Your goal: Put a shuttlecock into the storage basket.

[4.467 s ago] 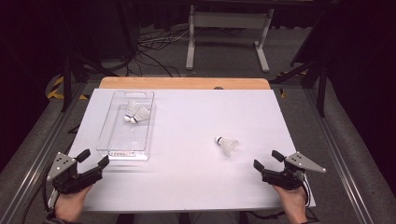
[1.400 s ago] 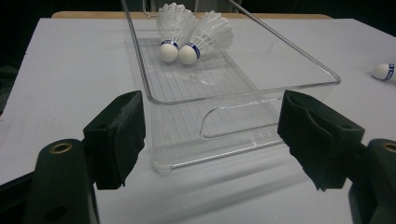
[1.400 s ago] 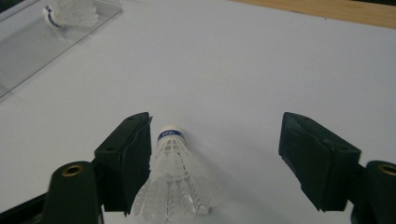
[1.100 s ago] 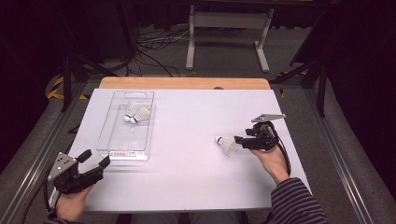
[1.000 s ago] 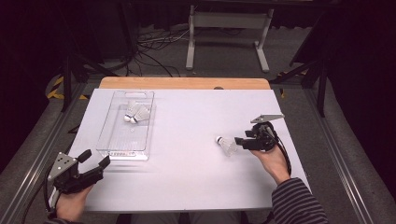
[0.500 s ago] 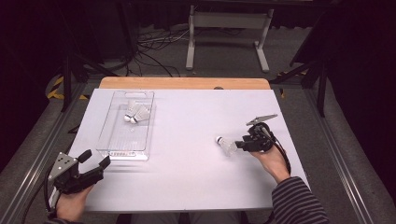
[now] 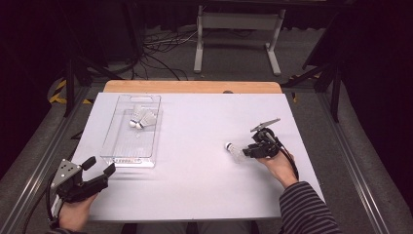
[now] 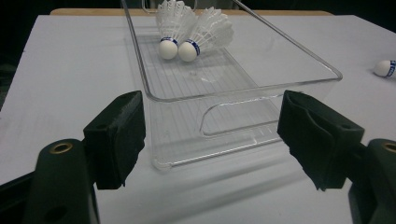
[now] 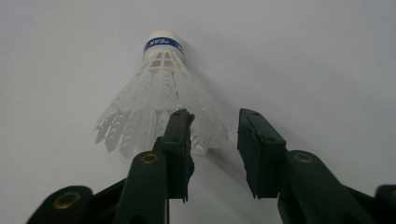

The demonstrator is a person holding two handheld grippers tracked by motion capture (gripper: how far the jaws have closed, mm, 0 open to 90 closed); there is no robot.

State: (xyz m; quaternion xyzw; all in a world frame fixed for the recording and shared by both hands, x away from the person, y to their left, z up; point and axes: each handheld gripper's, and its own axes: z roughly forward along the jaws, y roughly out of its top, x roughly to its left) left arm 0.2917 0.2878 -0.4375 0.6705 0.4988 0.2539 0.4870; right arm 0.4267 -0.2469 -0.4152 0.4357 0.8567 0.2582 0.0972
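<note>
Right tongs at the loose shuttlecock

Now at the feather skirt of a shuttlecock (image 9: 159,93): right gripper (image 9: 212,140), jaws narrowly parted, one edge of the skirt between them, nothing clenched. Lying on its side on the white table (image 7: 204,195), cork pointing away. Near the front left corner: left gripper (image 7: 100,168), spread wide, empty. Just beyond it, a clear tray (image 8: 243,88) with two more shuttlecocks (image 8: 191,28) touching, side by side.

The left gripper (image 7: 97,171) sits at the lower left of the high view, hand-held, jaws spread wide. The right gripper (image 7: 247,151) lies right of centre, jaws narrowly parted, striped sleeve (image 7: 306,209) trailing behind.
</note>
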